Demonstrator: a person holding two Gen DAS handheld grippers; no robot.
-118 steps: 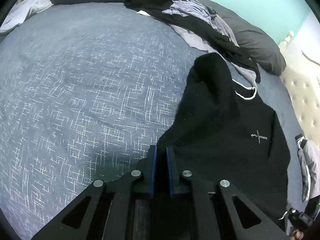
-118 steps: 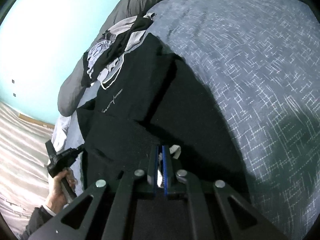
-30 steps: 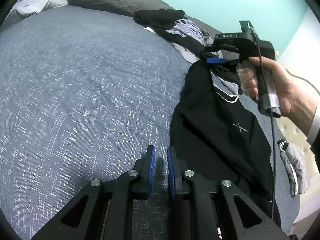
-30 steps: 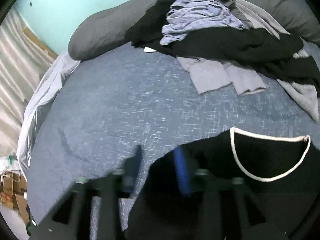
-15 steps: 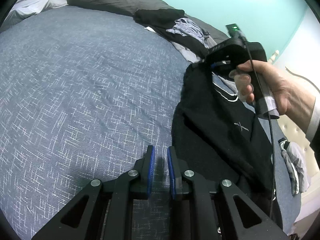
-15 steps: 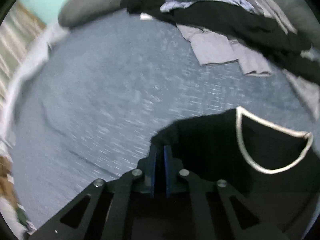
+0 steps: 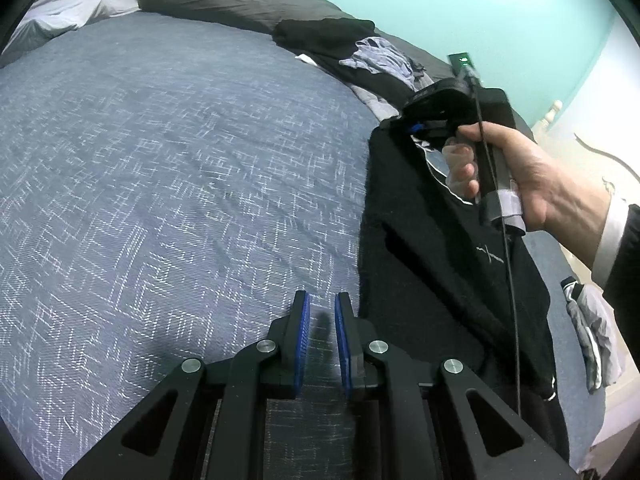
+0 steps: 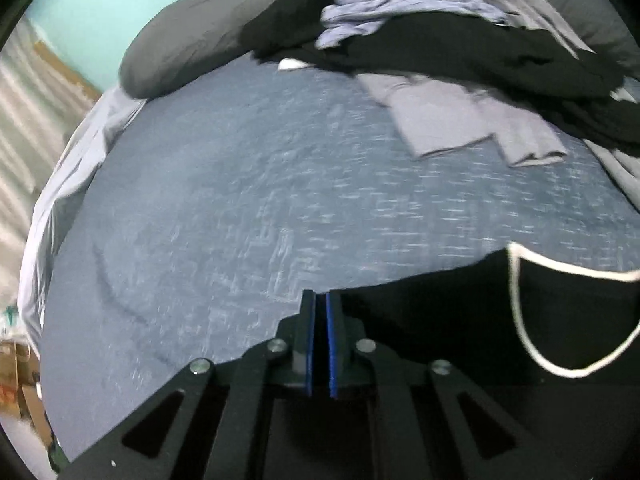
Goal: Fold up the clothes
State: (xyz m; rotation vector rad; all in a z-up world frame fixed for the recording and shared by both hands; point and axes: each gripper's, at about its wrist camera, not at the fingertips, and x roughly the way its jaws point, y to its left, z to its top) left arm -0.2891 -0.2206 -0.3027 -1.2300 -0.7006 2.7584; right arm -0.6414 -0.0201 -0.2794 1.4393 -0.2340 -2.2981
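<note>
Bedspread [image 7: 168,184] meets teal wall [image 7: 460,4]; left claw [image 7: 322,320] gapes empty, right claw [image 8: 321,304] pinches black shirt [image 8: 460,320].

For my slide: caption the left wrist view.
Open left hand-held gripper over blue bedspread; right hand-held gripper pinches black white-trimmed shirt.

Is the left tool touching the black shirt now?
Apart. The left wrist view shows the left tool open over bare bedspread, the shirt beside it.
</note>
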